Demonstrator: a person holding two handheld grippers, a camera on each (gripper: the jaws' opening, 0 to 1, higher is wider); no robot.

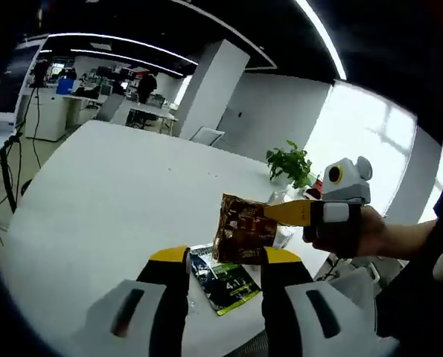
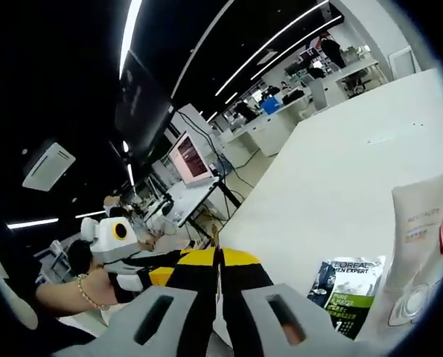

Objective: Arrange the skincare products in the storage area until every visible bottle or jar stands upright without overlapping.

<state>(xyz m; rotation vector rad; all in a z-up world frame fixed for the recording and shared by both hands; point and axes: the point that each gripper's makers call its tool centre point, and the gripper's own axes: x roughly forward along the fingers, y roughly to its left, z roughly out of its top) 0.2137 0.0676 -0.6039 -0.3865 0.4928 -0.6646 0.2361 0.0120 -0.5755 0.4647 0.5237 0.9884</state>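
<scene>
Yellow-tipped jaws of the left gripper (image 1: 225, 260) stand spread and empty at the near edge of a broad white counter (image 1: 109, 193), hanging just above a dark green-and-black sachet (image 1: 222, 278) that lies flat there. In the left gripper view, the right gripper (image 1: 284, 213) comes in from the right in a person's hand (image 1: 370, 234), its jaws pressed together on the edge of a brown foil sachet (image 1: 240, 229), which it holds upright in the air above the counter. The right gripper view shows those same jaws shut tight, with a thin sliver of the sachet's edge rising between them.

On the counter in that view lie a tall white tube (image 2: 418, 253), standing on its cap at the right margin, and beside it the green sachet, printed with a brand name. A leafy potted plant (image 1: 289, 163) sits at the far side of the counter.

The foil sachet looks light, thin and floppy, likely slick; it is best pinched firmly along a sealed edge, as it may sag or slip. The tube appears soft-walled and top-heavy on its cap, so a hold low on the body seems safest.
</scene>
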